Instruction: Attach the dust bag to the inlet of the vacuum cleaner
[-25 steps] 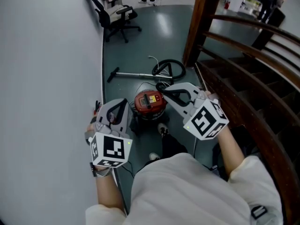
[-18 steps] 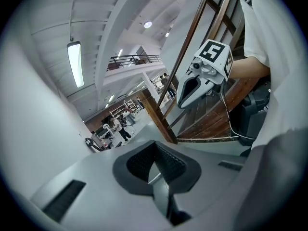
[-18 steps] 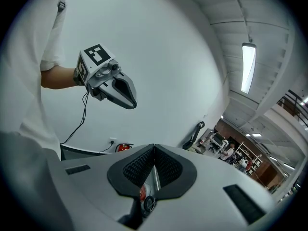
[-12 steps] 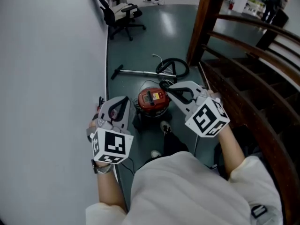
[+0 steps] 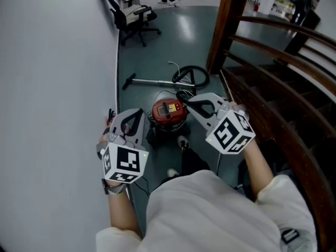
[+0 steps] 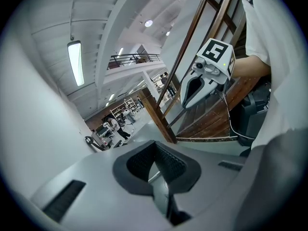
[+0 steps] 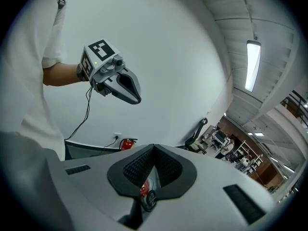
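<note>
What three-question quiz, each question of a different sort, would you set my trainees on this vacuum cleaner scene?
1. True or false: the jaws of the right hand-held gripper stand wide apart.
2. The top of the vacuum cleaner is: A blue, B red, C yellow?
3. Fill in: in the head view, the long wand lies ____ the vacuum cleaner (beyond / nearer than).

Key: 1 false, the jaws are shut with nothing between them; 2 B; 3 beyond.
</note>
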